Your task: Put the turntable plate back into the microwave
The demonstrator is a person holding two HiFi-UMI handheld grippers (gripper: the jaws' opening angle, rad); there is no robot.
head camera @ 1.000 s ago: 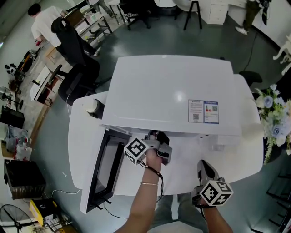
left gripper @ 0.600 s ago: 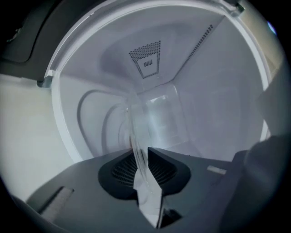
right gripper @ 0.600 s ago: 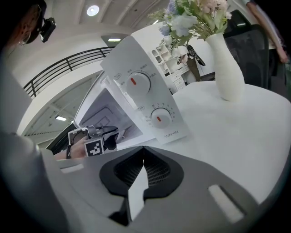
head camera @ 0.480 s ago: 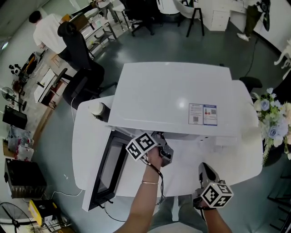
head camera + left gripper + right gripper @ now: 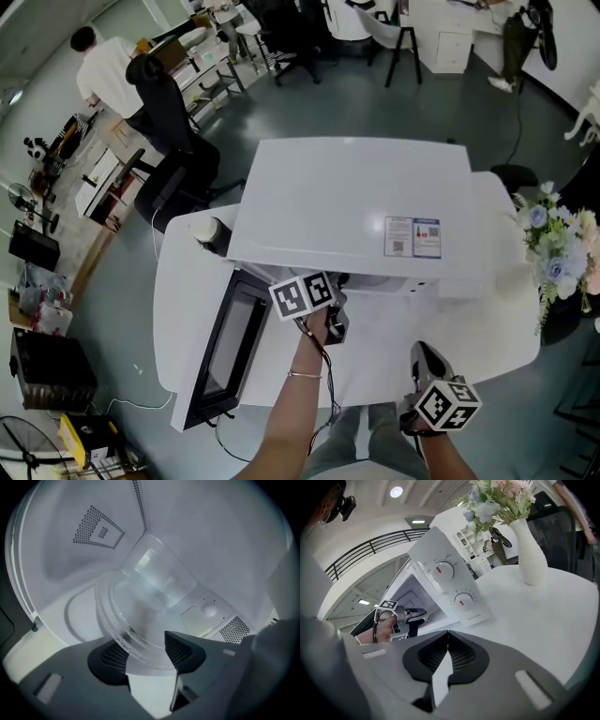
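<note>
Glass, clear and ribbed at the edge: the plate point(image 5: 136, 620) lies inside the microwave point(image 5: 347, 202), on the cavity floor. Its near rim sits between the pads of the left gripper point(image 5: 146, 654). Those jaws have just been opening and stand wide apart on either side of the rim, not clamping it. Whether the plate sits flat I cannot tell. Nothing else lies in the cavity; beyond the plate are white walls with perforated vents.

The right gripper point(image 5: 447, 639) hangs in front of the microwave, off to its right, with jaws together and nothing between them.

Only the left gripper view shows the plate. From the head view the microwave's top hides the cavity, and the left gripper reaches in under it, with the door point(image 5: 220, 347) swung open at the microwave's left. The right gripper view alone shows the front panel with its two dials point(image 5: 443, 569), the left gripper at the opening, and a white vase point(image 5: 532, 550) of flowers point(image 5: 497, 498) on the table point(image 5: 543, 620) right of the microwave.
</note>
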